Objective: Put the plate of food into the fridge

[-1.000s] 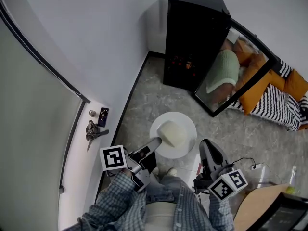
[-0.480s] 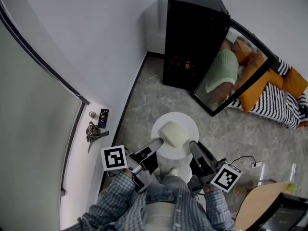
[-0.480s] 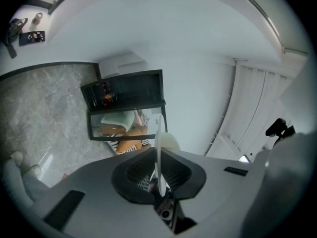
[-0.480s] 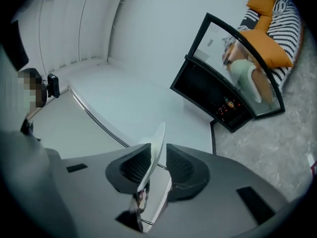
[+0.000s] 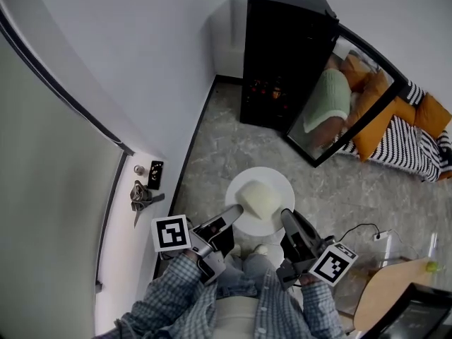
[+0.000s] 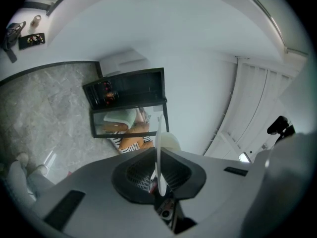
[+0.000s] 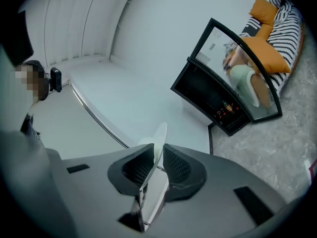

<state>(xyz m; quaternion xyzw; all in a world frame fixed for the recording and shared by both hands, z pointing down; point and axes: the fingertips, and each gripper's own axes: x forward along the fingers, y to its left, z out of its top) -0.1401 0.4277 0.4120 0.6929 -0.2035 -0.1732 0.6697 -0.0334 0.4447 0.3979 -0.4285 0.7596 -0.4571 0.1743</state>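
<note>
1. The left gripper [image 5: 236, 210] clamped the rim of the round white plate [image 5: 277, 181], which carried a pale food block [image 5: 259, 198].
2. The right gripper [image 5: 286, 217], its jaws having just been closing, pinched the plate's rim.
3. The open black fridge [image 5: 282, 55] stood ahead of both.

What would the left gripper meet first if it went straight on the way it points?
Beyond the plate it grips, probably the open fridge or its glass door; depth is unclear.

smooth glossy plate [image 5: 283, 188], mottled stone floor [image 5: 212, 147]

Soft, even light; heavy fisheye bending (black corners in both gripper views); fridge door [image 5: 340, 99] mirrors brightly.
</note>
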